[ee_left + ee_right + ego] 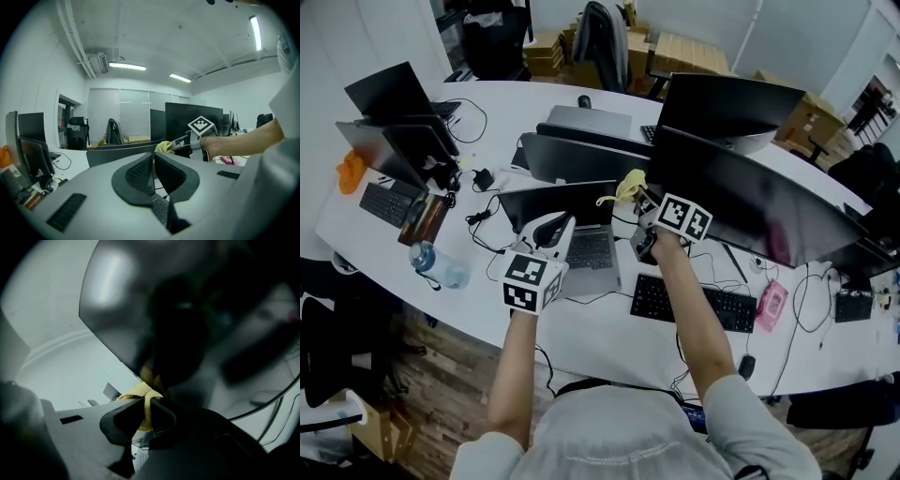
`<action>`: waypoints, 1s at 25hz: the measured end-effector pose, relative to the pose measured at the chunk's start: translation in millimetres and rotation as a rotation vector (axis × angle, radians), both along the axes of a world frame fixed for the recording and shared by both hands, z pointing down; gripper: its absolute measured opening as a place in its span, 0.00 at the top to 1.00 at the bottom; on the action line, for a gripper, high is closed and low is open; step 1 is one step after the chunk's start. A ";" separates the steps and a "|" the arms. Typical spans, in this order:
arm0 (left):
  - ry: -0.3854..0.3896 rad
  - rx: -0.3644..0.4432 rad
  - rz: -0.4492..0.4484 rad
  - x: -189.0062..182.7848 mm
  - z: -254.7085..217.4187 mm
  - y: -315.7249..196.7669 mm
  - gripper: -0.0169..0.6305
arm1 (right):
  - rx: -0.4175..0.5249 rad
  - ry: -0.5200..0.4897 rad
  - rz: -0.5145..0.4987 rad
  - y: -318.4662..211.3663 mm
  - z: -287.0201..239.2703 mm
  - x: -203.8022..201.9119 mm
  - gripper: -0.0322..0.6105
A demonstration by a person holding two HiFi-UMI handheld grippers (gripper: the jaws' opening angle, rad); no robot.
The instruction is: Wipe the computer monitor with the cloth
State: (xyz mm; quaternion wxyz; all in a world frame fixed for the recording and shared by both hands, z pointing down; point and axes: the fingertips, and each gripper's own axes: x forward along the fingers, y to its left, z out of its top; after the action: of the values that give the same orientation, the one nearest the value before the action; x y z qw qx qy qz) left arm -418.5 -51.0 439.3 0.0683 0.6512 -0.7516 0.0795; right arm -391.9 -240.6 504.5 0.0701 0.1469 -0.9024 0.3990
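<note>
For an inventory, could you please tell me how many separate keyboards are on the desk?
2: one black keyboard at the far left, a second keyboard right of the laptop; others may be hidden.

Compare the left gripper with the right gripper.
The right gripper clamps the yellow cloth; the left gripper is shut on nothing. The right gripper holds it at the monitor edge; the left gripper hangs over the laptop. Both are closed.
</note>
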 end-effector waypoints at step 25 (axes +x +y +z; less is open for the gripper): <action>-0.071 0.036 -0.027 22.1 -58.5 21.7 0.92 | 0.189 -0.070 -0.019 11.0 -143.9 9.6 0.87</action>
State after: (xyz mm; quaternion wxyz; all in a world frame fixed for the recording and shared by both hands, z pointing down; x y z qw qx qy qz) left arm -396.5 -29.3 380.8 0.0310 0.6387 -0.7637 0.0883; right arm -382.3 -229.6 360.6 0.0282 0.1304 -0.9392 0.3164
